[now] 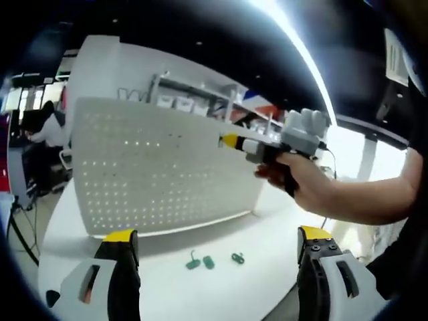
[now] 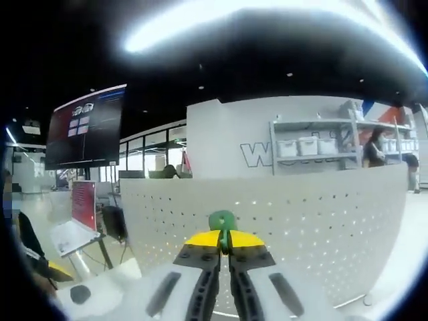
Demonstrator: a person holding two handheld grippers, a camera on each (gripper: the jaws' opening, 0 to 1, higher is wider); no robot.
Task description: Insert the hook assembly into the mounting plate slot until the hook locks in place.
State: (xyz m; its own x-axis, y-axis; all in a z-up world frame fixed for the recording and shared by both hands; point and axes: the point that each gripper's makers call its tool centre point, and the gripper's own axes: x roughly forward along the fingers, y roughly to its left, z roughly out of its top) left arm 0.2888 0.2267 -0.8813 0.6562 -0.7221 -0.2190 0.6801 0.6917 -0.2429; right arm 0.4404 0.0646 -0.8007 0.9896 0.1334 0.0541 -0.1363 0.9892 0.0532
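Your right gripper (image 2: 225, 242) pinches the small green plastic hook (image 2: 222, 221) at twelve o'clock before the white perforated mounting board (image 2: 321, 221), your left gripper (image 1: 217, 251) spread wide; approach crooked and it'll likely miss the slot.
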